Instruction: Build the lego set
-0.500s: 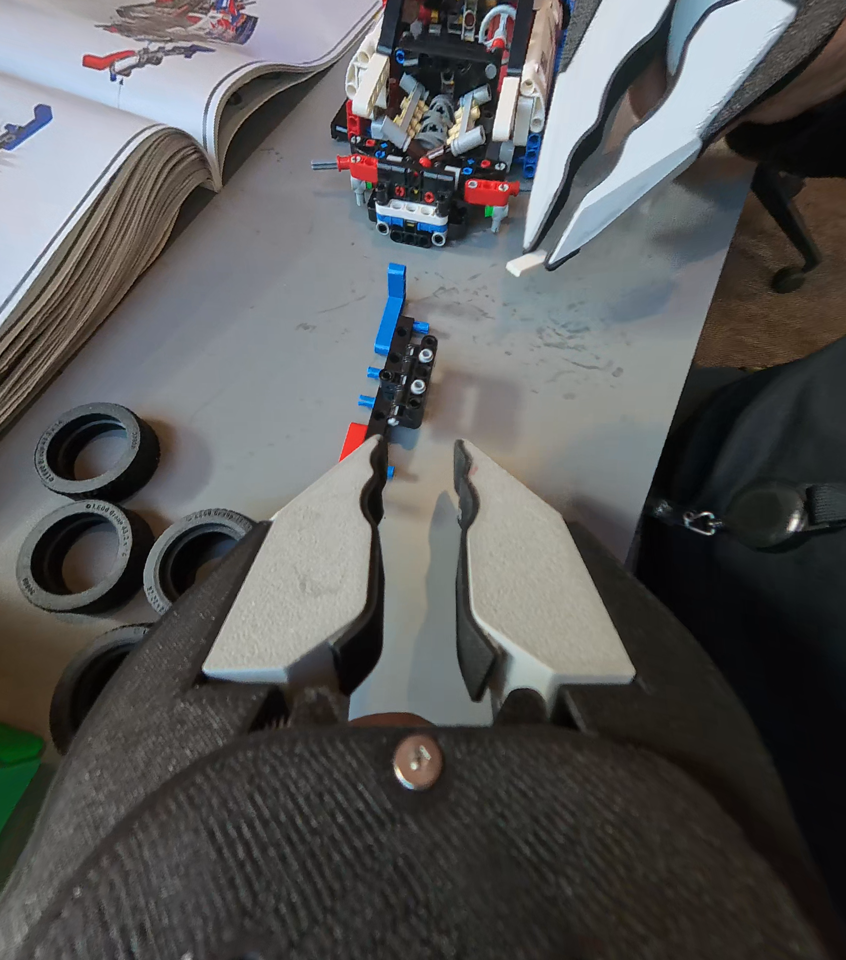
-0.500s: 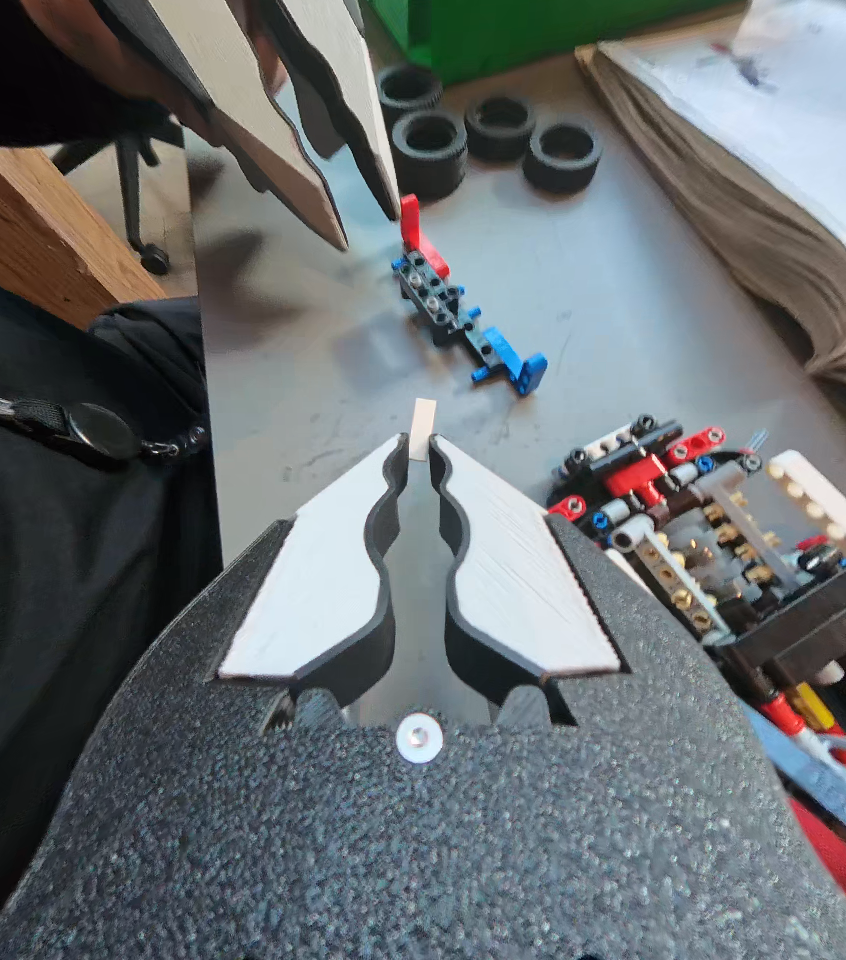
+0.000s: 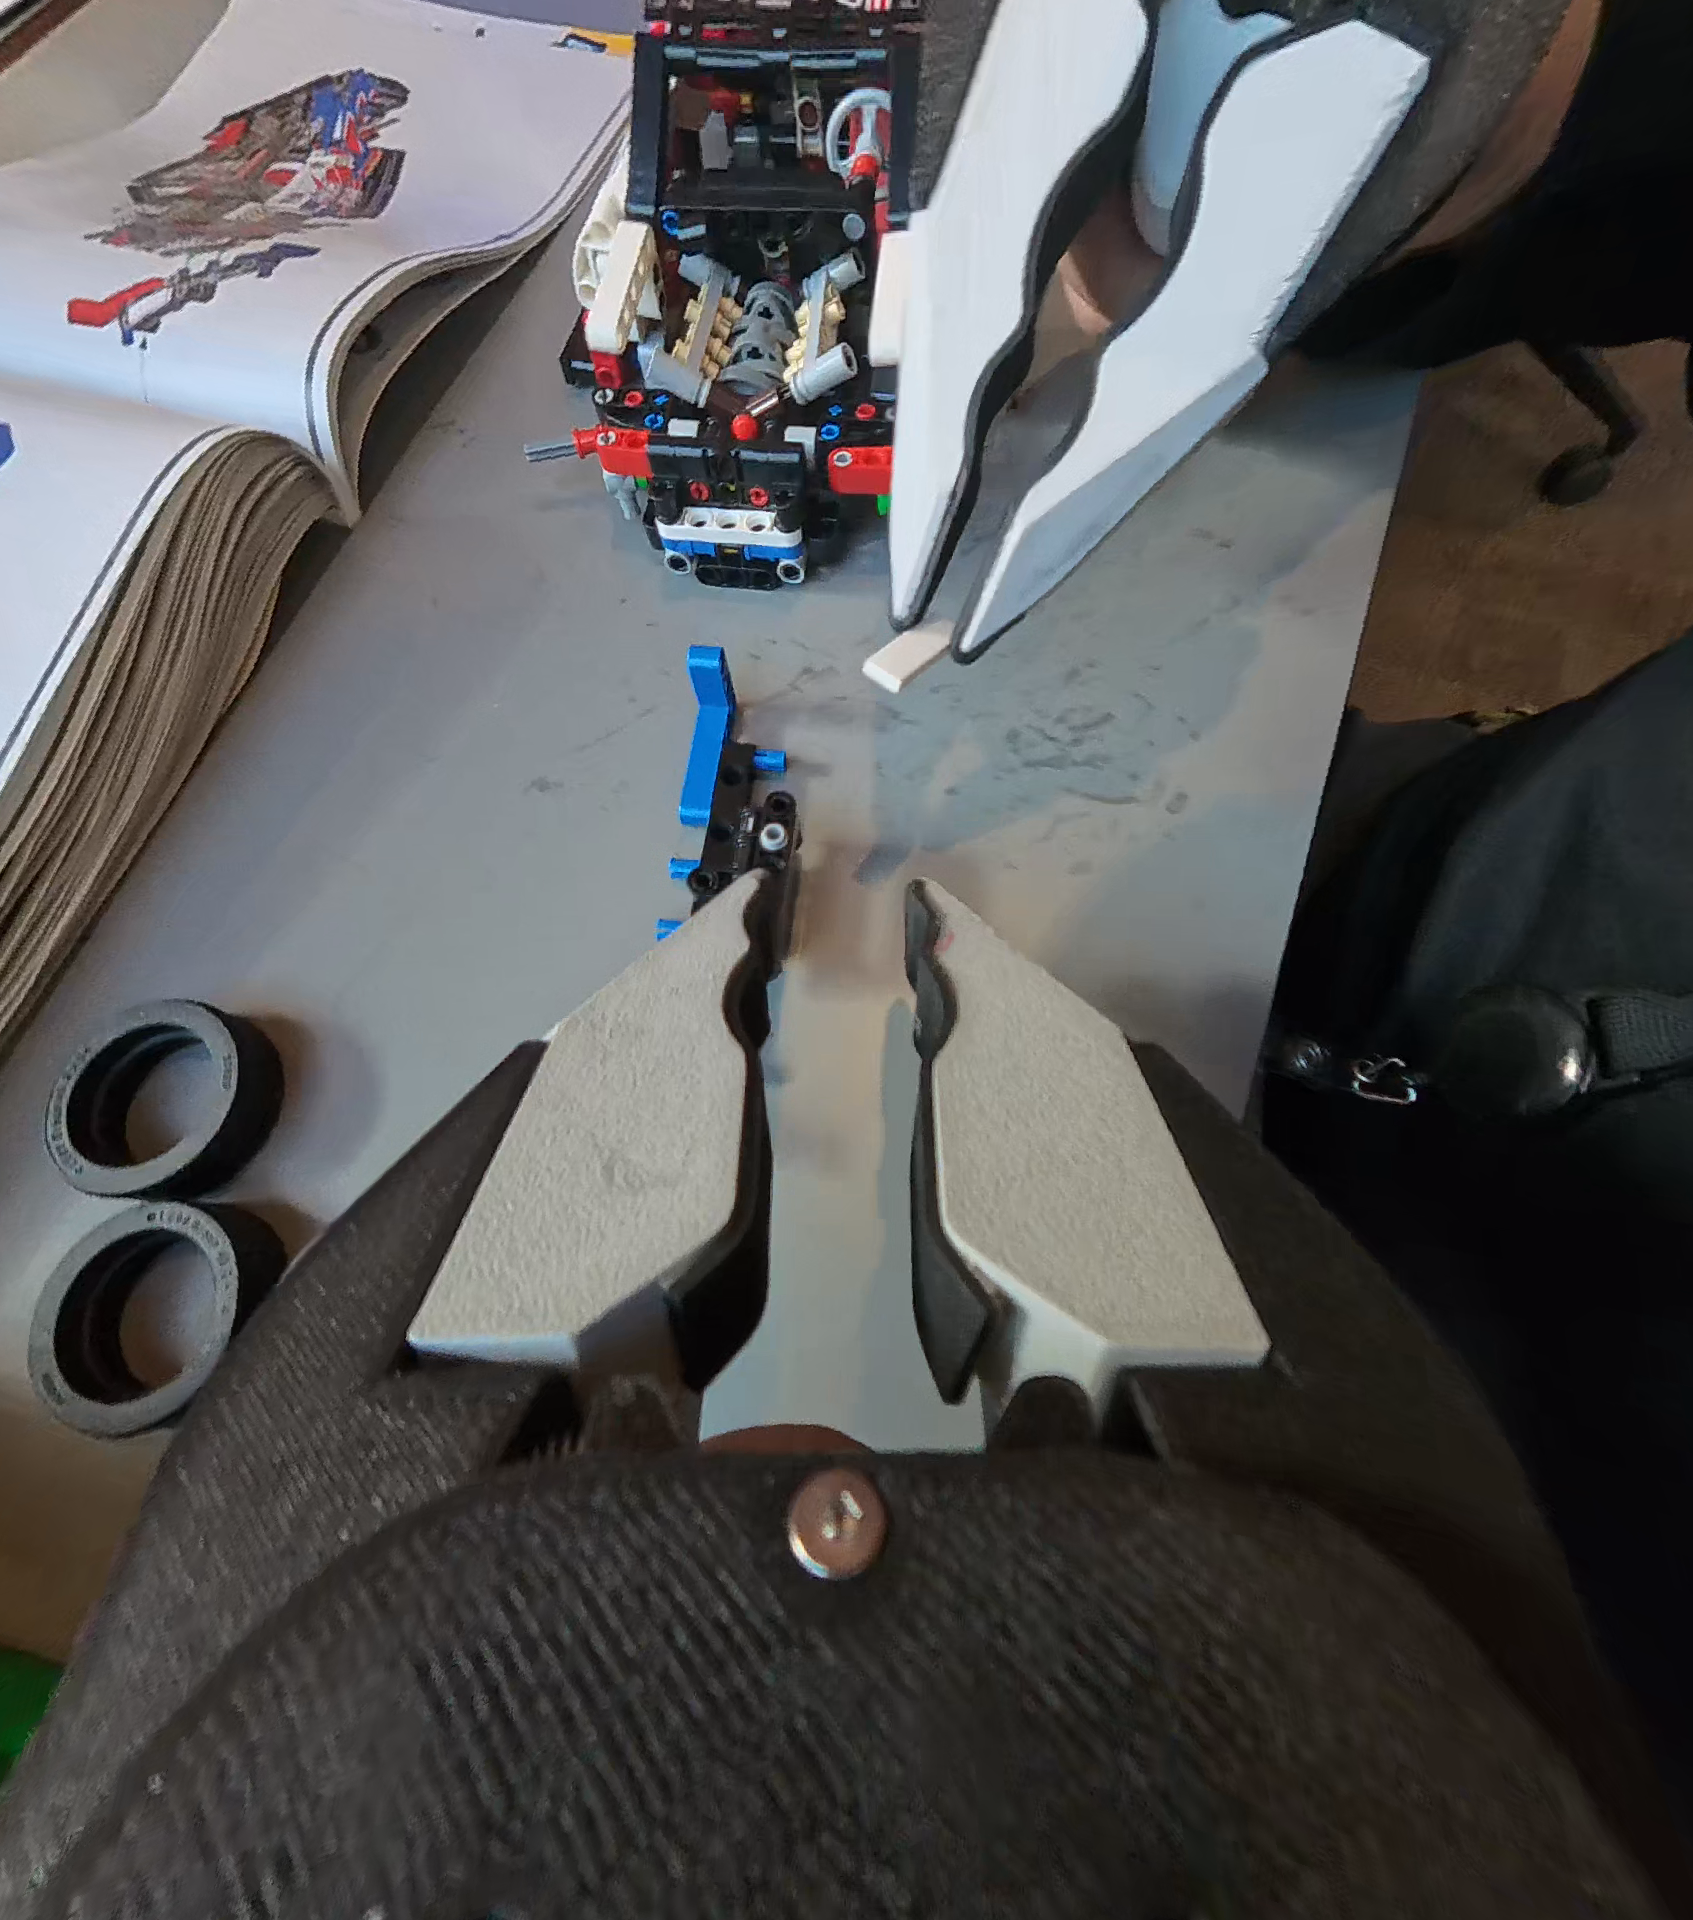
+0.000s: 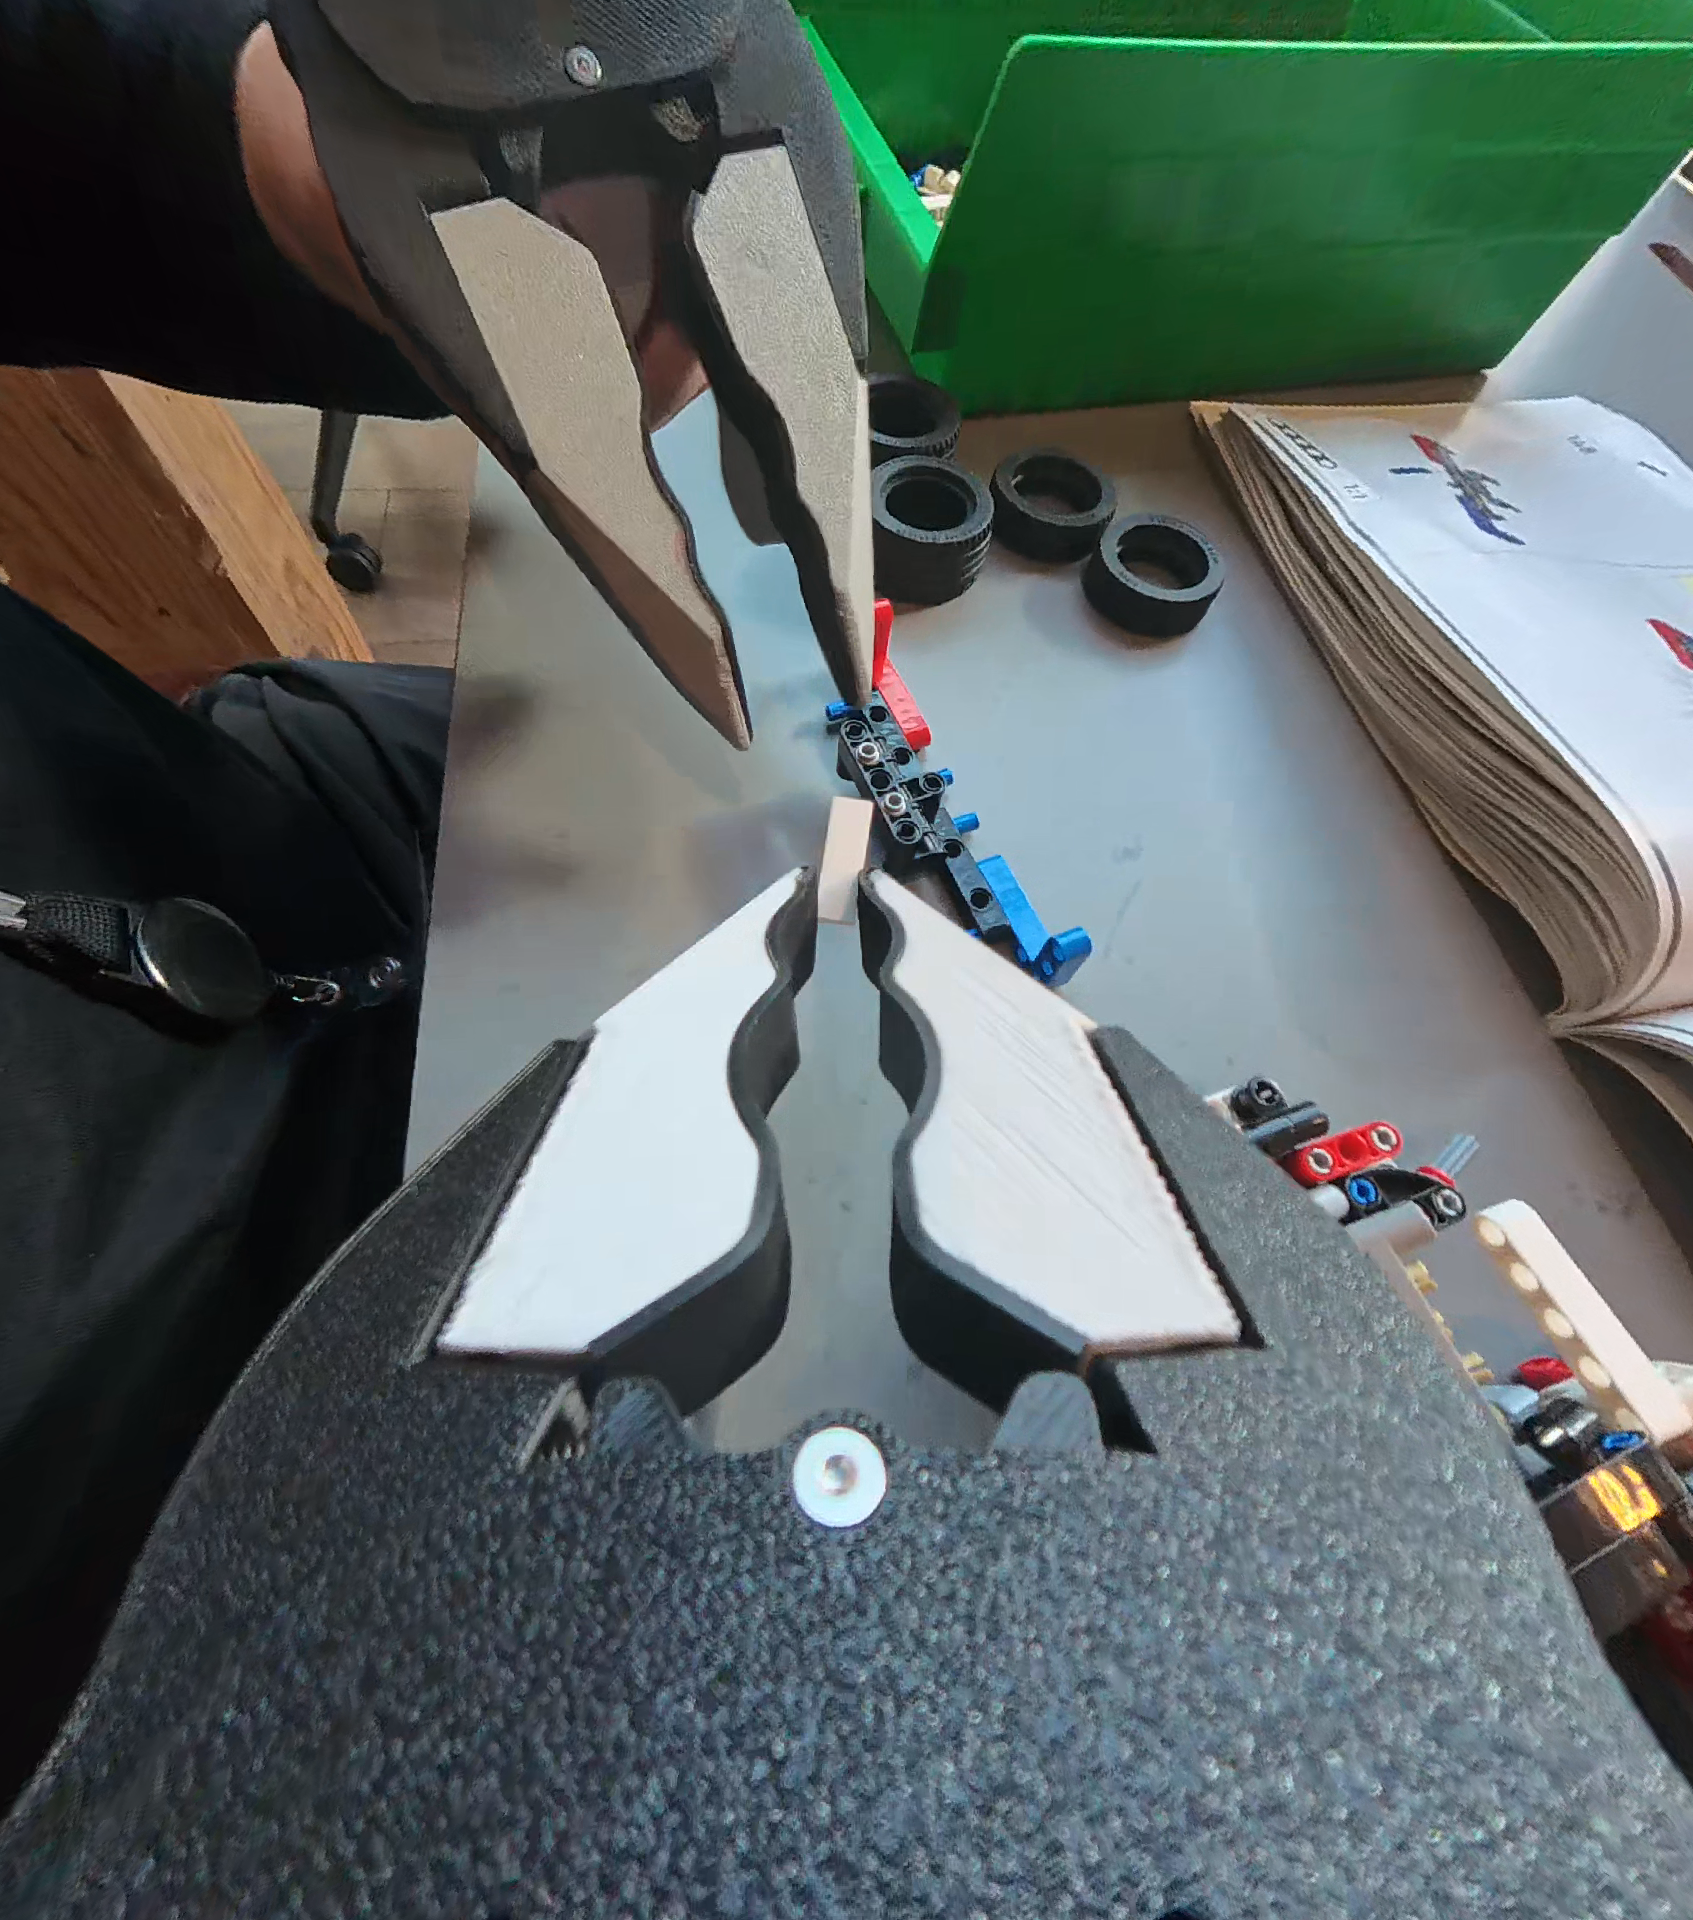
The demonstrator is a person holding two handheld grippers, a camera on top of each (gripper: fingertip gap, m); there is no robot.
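Note:
A small sub-assembly [image 3: 733, 821], a black beam with blue pins, a blue end [image 3: 710, 727] and a red end [image 4: 889, 675], lies on the grey table [image 3: 468, 748]. My left gripper [image 3: 837, 899] is open. Its left fingertip sits over the sub-assembly's red end and hides it in the left wrist view. It also shows in the right wrist view [image 4: 800, 712]. My right gripper [image 4: 837, 888] is shut on a small white piece [image 4: 844, 857] and holds it just beside the sub-assembly [image 4: 909, 810]. It also shows in the left wrist view [image 3: 935, 629] with the white piece [image 3: 907, 657].
The partly built vehicle model [image 3: 738, 364] stands at the far end of the table. An open instruction book [image 3: 146, 312] lies on the left. Black tyres [image 3: 161, 1091] lie near it. A green bin [image 4: 1237, 208] stands behind the tyres [image 4: 1055, 504]. A person in dark clothing [image 3: 1548, 935] sits at the table's right edge.
My left gripper has moved forward over the sub-assembly's red end. My right gripper has carried the white piece closer to the sub-assembly.

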